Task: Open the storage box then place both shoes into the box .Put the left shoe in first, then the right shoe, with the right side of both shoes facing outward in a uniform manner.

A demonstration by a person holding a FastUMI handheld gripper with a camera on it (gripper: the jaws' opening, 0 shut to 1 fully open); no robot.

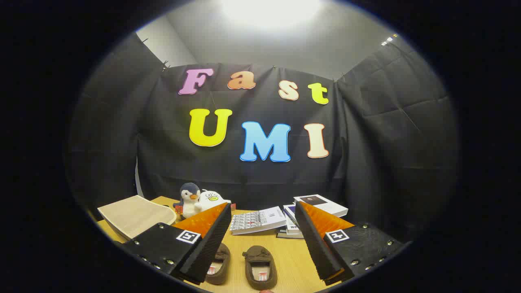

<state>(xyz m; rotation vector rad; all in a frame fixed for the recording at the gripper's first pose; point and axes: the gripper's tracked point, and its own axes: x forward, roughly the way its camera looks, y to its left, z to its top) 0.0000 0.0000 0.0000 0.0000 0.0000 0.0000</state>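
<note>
Gripper view: the hand-held gripper [264, 240] is held above the light wooden bench [293, 256] with its fingers spread wide apart and nothing between them.

Position of task items:
- Two brown moccasin-style slippers with small bows lie on the bench below the fingers. The right-hand slipper [260, 266] lies in the gap between the fingers. The left-hand slipper [219, 264] lies just beside it and is partly covered by the left finger.
- Both slippers run lengthwise away from the gripper, toes pointing toward the far wall, heels nearest. Their long axes are roughly parallel to the fingers.
- The beige woven storage box [134, 215] with a flat lid stands on the bench beyond the left finger, well apart from the slippers. It appears closed.

Judgement: the box lies ahead and to the left, so the first move calls for a leftward, forward reach.

Limits of view: the heels of both slippers are cut off. Which slipper is left or right cannot be determined. Any box latch or handle is too small to make out.
</note>
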